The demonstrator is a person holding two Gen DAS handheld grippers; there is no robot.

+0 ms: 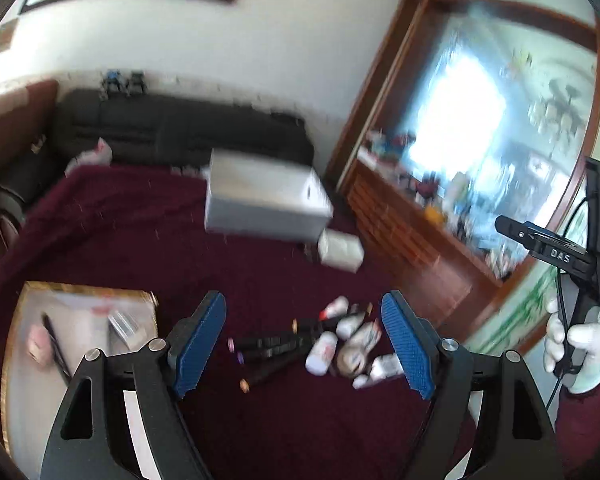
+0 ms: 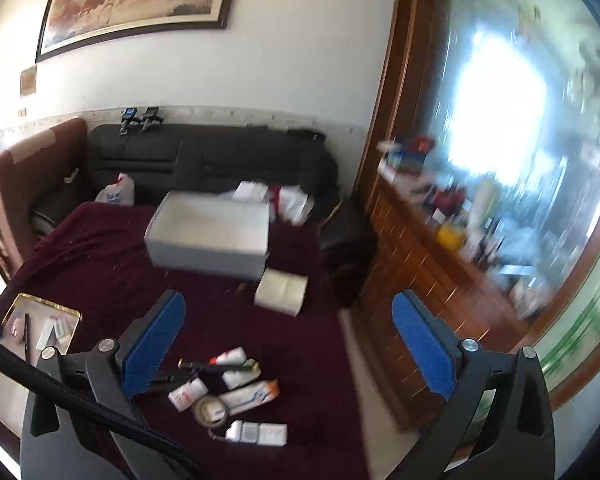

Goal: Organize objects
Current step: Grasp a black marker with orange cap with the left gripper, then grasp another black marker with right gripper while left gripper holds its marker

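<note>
A heap of small items lies on the maroon cloth (image 1: 120,240): black pens (image 1: 268,346), white tubes (image 1: 322,352) and a tape roll (image 2: 212,410). My left gripper (image 1: 304,346) hovers above this heap (image 2: 224,384), open, with nothing between its blue pads (image 1: 200,344). My right gripper (image 2: 288,346) is also open and empty, raised above the heap. In the left wrist view it shows at the right edge (image 1: 548,204), held by a white-gloved hand (image 1: 576,344). A gold-rimmed tray (image 1: 84,289) at the left holds a pen and a few small items.
An open white box (image 2: 212,236) stands on the cloth behind the heap, with a small white packet (image 2: 282,290) beside it. A dark sofa (image 2: 204,160) runs along the back wall. A wooden cabinet (image 2: 420,280) with clutter stands to the right. A black cable (image 2: 80,400) crosses the lower left.
</note>
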